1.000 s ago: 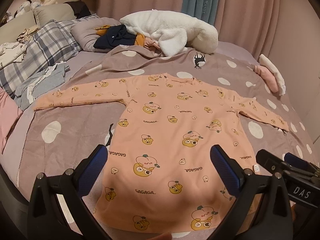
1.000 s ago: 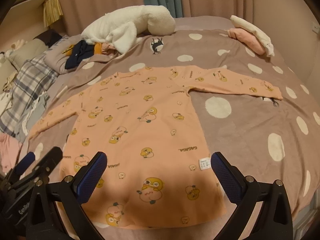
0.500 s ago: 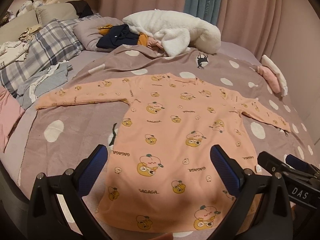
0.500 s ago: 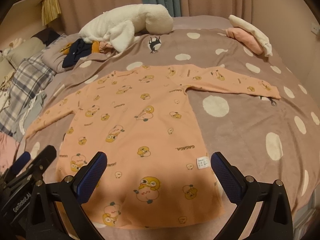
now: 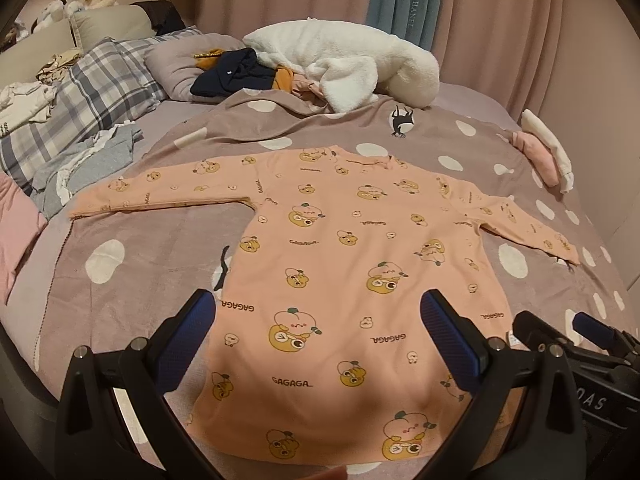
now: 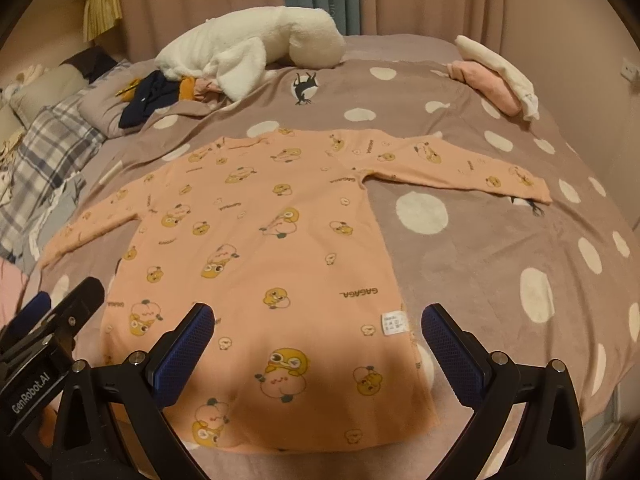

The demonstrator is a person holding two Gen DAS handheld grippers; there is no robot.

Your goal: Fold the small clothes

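Observation:
A peach long-sleeved top (image 5: 344, 264) with cartoon prints lies flat on the bed, sleeves spread to both sides, hem nearest me. It also shows in the right wrist view (image 6: 272, 264), with a white label near its right hem corner. My left gripper (image 5: 320, 316) is open and empty, held above the lower part of the top. My right gripper (image 6: 318, 328) is open and empty, held above the hem on the right side. Each gripper appears at the edge of the other's view.
The top lies on a mauve blanket (image 5: 140, 256) with white spots. Behind it are a white fluffy blanket (image 5: 344, 60), dark clothes (image 5: 236, 72), plaid pillows (image 5: 92, 92) and grey clothes (image 5: 88, 164) on the left. Folded pink and white clothes (image 6: 496, 76) sit far right.
Both grippers have drawn back and risen slightly, so the top sits a little lower and further in view. The top has not moved. Both stay open.

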